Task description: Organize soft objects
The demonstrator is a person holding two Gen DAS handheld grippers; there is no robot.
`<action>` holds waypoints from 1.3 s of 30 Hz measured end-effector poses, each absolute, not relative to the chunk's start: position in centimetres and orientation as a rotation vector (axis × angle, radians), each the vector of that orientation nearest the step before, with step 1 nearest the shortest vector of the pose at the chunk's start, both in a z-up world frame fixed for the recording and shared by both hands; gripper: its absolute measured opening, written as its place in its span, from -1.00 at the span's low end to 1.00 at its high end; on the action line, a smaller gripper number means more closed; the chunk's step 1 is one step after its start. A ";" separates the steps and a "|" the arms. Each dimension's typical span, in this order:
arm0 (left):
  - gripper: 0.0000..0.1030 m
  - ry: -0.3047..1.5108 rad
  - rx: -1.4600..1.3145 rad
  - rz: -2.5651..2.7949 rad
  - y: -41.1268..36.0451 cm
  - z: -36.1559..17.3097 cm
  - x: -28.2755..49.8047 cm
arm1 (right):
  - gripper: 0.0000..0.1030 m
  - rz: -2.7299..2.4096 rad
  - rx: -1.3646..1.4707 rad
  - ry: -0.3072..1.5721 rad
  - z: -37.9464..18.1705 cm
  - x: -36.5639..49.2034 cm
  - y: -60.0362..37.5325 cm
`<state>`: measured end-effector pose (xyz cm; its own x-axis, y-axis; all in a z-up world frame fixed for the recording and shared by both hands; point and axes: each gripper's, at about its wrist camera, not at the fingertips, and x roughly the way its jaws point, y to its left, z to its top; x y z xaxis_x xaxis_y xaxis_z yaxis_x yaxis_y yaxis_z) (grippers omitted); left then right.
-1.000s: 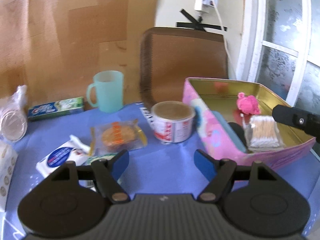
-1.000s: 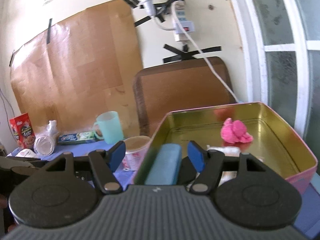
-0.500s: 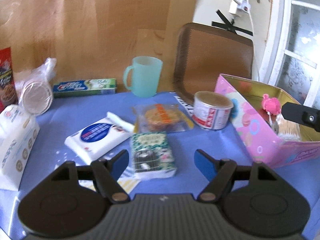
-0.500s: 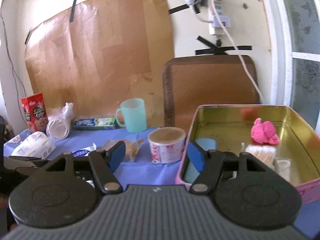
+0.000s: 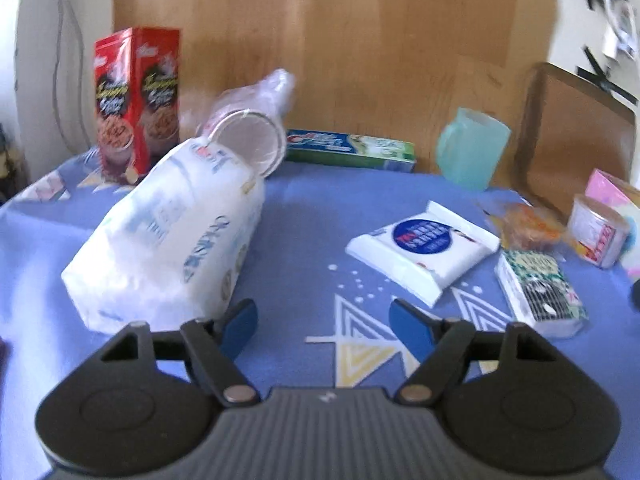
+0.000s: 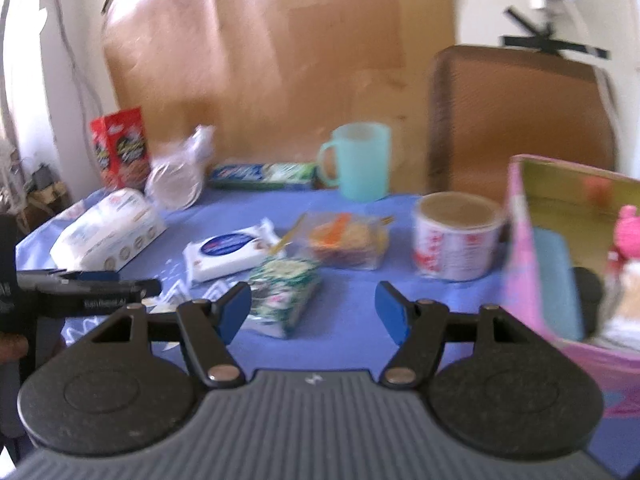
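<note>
A big white soft tissue pack point(image 5: 168, 236) lies on the blue cloth just ahead and left of my open, empty left gripper point(image 5: 323, 322). A flat white wipes pack point(image 5: 424, 246) and a green patterned tissue packet point(image 5: 538, 288) lie to its right. In the right wrist view my right gripper point(image 6: 314, 312) is open and empty, with the green packet point(image 6: 284, 292) just ahead of its left finger, the wipes pack point(image 6: 230, 254) and the big white pack point(image 6: 108, 236) further left. The pink tin point(image 6: 524, 240) at right holds a pink soft toy point(image 6: 630, 236) and a blue item point(image 6: 556, 276).
A red snack box point(image 5: 134, 100), bagged plastic lids point(image 5: 248, 136), a toothpaste box point(image 5: 350, 150), a teal mug point(image 5: 472, 152), a wrapped pastry point(image 5: 528, 226) and a round tub point(image 5: 596, 232) stand around the table. A brown chair back point(image 6: 520, 116) is behind. The left gripper's finger point(image 6: 86, 290) shows at left.
Both cameras have swung left. The left gripper has moved away from the tin toward the big white pack. The right gripper has pulled back out of the tin and faces the table items.
</note>
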<state>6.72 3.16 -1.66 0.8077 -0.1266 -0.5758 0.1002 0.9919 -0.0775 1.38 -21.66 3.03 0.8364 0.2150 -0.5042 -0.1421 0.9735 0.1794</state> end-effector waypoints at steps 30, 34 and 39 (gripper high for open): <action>0.68 0.649 0.040 -0.174 1.2 -2.3 6.5 | 0.45 0.399 0.084 0.636 -0.4 0.8 -17.7; 0.96 0.680 0.072 -0.182 0.7 -2.4 7.0 | 0.48 0.400 0.120 0.610 -0.5 0.6 -17.9; 0.99 0.687 0.080 -0.173 0.6 -2.5 7.2 | 0.48 0.404 0.156 0.590 -0.5 0.1 -18.7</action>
